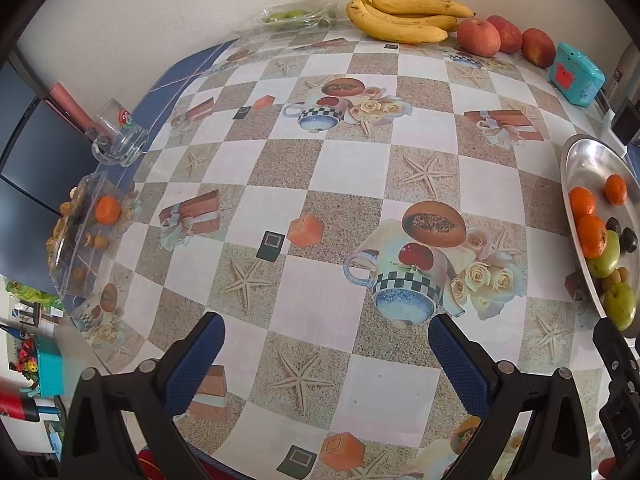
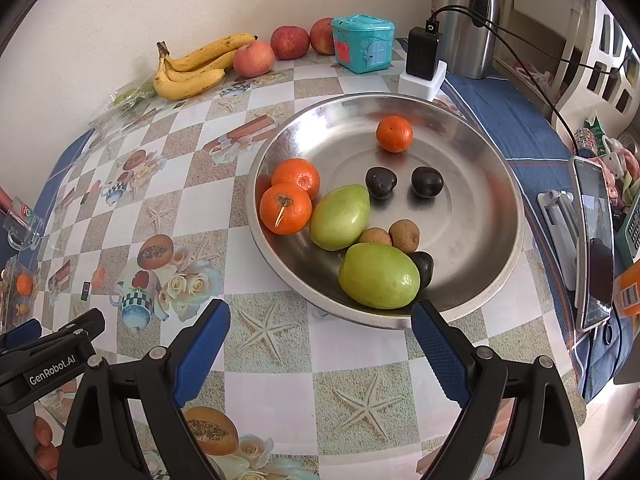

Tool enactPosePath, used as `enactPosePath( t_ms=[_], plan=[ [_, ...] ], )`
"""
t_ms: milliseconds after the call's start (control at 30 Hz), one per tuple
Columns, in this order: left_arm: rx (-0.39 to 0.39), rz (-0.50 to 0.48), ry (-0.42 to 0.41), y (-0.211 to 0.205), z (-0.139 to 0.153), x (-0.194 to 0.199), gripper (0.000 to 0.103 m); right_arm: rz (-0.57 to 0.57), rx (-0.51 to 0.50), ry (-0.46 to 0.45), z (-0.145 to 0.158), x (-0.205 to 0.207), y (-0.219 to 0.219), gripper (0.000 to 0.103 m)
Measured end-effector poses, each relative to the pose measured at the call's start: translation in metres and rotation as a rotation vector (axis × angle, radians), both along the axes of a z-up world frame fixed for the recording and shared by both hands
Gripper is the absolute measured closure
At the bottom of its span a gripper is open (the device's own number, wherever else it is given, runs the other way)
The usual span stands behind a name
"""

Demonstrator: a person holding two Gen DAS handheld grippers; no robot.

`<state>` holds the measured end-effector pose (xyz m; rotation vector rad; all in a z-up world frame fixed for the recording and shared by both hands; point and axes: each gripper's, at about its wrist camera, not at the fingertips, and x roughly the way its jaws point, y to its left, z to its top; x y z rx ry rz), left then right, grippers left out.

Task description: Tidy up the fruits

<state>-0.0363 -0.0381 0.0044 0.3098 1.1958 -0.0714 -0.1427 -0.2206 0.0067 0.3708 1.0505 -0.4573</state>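
Both my claws are wide open w/ nothing held: left gripper (image 1: 326,344) hovers over bare table, right gripper (image 2: 320,332) just before the metal bowl (image 2: 516,216). Bowl holds three oranges, two green fruits (image 2: 340,216), dark and brown small ones. One orange (image 1: 108,209) sits in the clear tray (image 1: 76,264) at left edge; bananas (image 2: 192,68) and apples (image 2: 254,58) lie by the wall. Sorted or half-way, I cannot say. For any pick: approach slow, close around the fruit's middle, round ones roll.

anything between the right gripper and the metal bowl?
No. In the right wrist view the right gripper is open just short of the metal bowl; only bare patterned tablecloth lies between, right up to the rim by the nearest green fruit.
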Motion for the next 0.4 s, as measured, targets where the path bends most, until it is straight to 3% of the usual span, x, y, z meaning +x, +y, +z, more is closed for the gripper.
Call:
enactPosePath(
  t_ms=[400],
  plan=[
    [0.005, 0.004, -0.012, 0.0009, 0.0018, -0.0007, 0.0, 0.001, 0.0, 0.0, 0.0008, 0.001, -0.0004, 0.011]
  ],
)
